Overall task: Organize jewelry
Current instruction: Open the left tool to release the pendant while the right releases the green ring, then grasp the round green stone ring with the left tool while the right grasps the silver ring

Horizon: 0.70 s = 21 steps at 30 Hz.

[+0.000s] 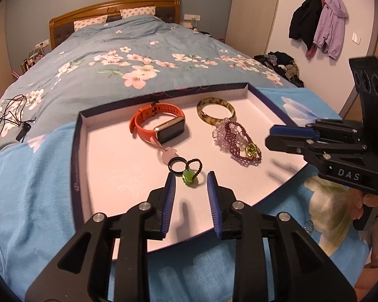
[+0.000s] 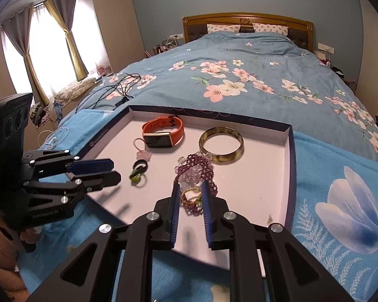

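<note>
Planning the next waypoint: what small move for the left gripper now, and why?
Probably ease the left gripper forward and close on the green stone pendant on its dark beaded loop: the jaws stand open, the pendant lies between the tips, unpinched, on the white shallow tray.

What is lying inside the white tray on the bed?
In the tray: an orange watch, a bangle, purple bead bracelets, a pink charm, a black ring and a green-stone ring. The grippers' fingers hide part of its near floor.

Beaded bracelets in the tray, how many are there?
3, possibly more hidden in the tangle: a purple beaded bracelet and a clear crystal one heaped together beside the amber bangle, and a small dark-bead loop with a green stone.
</note>
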Tool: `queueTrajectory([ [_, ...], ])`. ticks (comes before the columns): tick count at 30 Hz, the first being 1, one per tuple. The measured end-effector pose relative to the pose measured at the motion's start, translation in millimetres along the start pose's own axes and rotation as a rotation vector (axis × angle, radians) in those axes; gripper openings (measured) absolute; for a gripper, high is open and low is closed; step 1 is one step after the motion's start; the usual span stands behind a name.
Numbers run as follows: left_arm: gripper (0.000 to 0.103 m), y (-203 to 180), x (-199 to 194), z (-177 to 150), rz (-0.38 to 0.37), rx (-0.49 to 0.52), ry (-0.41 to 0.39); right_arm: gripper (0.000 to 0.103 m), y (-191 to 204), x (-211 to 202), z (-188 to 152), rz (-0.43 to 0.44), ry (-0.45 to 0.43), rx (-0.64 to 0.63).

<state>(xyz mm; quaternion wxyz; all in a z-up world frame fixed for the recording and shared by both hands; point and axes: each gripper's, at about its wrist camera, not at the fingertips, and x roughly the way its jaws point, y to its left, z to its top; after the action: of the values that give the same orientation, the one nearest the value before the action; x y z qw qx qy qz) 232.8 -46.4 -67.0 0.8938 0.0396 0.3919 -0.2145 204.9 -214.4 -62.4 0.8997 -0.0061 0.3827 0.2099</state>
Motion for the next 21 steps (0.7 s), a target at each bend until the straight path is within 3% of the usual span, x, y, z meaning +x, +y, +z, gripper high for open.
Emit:
queueTrajectory([
  [10, 0.042, -3, -61, -32, 0.002, 0.057, -0.089, 0.036, 12, -45, -30, 0.050, -0.030, -0.022],
  [21, 0.050, -22, -83, -88, -0.022, 0.120, -0.028, 0.041, 21, -47, -78, 0.032, 0.059, -0.010],
])
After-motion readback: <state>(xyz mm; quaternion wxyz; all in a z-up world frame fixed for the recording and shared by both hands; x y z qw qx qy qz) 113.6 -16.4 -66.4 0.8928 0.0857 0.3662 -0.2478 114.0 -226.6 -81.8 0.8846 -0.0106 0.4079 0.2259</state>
